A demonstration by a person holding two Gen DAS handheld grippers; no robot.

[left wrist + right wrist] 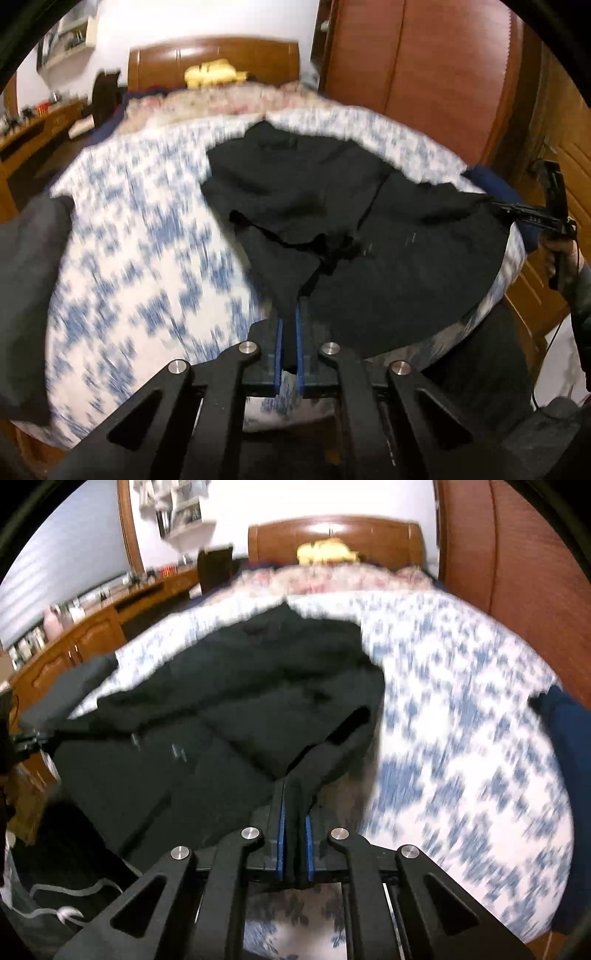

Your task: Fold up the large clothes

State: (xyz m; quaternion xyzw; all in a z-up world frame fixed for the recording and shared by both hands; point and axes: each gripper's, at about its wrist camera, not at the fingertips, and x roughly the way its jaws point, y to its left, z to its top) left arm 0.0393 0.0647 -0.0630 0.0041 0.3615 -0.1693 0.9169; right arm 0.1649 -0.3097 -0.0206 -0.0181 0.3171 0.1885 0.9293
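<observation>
A large black garment [332, 206] lies spread on the blue-and-white patterned bed cover [147, 229]. My left gripper [290, 314] is shut on a fold of its near edge, cloth pinched between the blue pads. My right gripper [294, 797] is shut on another part of the near edge of the black garment [240, 686]. The right gripper also shows at the right side of the left wrist view [532, 214], holding the garment's corner. Both views are blurred by motion.
The bed cover [461, 709] spreads to the right. A wooden headboard [336, 535] and yellow item [325, 552] are at the far end. A wooden wardrobe [424, 62] stands right, a low wooden cabinet [74, 642] left. A dark blue cloth [569, 738] hangs at the right edge.
</observation>
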